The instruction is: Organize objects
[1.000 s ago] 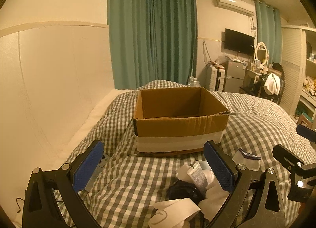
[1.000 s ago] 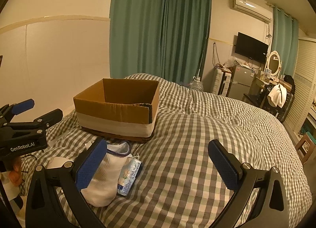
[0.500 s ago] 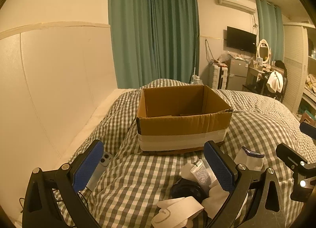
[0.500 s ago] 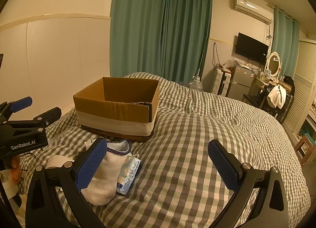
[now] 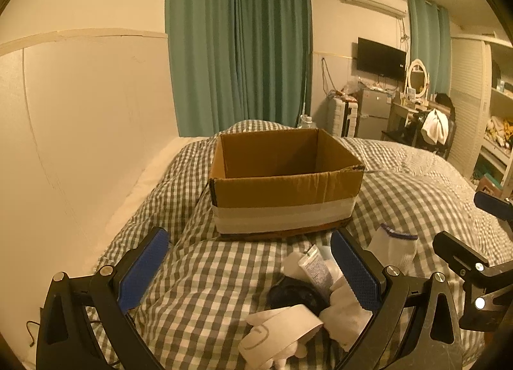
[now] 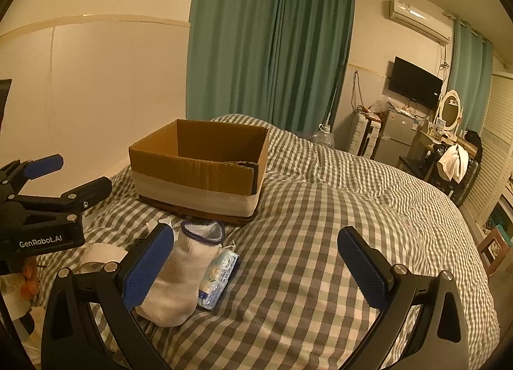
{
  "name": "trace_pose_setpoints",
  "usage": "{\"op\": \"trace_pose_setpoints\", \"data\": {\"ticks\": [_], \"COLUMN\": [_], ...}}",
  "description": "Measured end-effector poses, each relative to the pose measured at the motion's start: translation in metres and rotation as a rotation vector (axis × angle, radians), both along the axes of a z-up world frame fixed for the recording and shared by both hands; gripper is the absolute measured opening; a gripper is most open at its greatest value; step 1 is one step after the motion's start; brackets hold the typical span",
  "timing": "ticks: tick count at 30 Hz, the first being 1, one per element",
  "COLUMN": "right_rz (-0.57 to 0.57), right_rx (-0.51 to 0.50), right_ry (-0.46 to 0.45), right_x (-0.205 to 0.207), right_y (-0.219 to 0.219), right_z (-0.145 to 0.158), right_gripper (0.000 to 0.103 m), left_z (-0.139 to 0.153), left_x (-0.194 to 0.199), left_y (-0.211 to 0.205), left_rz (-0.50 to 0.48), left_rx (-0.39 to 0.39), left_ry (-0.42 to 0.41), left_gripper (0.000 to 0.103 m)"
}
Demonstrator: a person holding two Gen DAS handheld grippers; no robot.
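With both tools spread wide and empty, left tool (image 5: 248,269) and right tool (image 6: 256,266) risk snagging checked duvet (image 6: 320,242) under sock (image 6: 179,267), 9 o'clock; box (image 6: 198,168) at 11.

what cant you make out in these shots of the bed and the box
- Brown cardboard box floor: both wrist views, hidden by its near wall.
- Dark round object: left wrist view, partly covered by white cloth and a white printed tube; identity unclear.
- Blue-printed tissue pack: right wrist view, partly behind the white sock; print too small.
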State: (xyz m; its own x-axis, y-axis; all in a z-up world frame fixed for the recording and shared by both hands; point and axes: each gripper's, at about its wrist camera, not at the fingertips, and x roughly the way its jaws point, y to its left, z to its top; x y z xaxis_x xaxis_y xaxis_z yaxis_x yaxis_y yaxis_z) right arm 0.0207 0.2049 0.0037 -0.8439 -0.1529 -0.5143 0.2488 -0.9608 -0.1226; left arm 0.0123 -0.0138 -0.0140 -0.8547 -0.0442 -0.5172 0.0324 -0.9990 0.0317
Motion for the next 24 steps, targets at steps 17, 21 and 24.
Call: {"op": "trace_pose_setpoints", "data": {"ticks": [17, 21, 24], "right_rz": [0.053, 0.067, 0.085], "right_rx": [0.018, 0.012, 0.01], "right_ry": [-0.121, -0.14, -0.152], "right_x": [-0.009, -0.013, -0.016], "right_y": [-0.016, -0.018, -0.022], "right_z": [-0.037, -0.043, -0.046], "right_gripper": [0.1, 0.096, 0.089], "left_z": [-0.045, -0.06, -0.065], "left_x": [-0.002, -0.007, -0.008], "left_y": [-0.005, -0.004, -0.003], "left_rz": [-0.084, -0.11, -0.145], "left_rx": [0.006, 0.011, 0.035], "left_ry": [-0.185, -0.243, -0.266], "left_gripper": [0.103, 0.098, 0.097]}}
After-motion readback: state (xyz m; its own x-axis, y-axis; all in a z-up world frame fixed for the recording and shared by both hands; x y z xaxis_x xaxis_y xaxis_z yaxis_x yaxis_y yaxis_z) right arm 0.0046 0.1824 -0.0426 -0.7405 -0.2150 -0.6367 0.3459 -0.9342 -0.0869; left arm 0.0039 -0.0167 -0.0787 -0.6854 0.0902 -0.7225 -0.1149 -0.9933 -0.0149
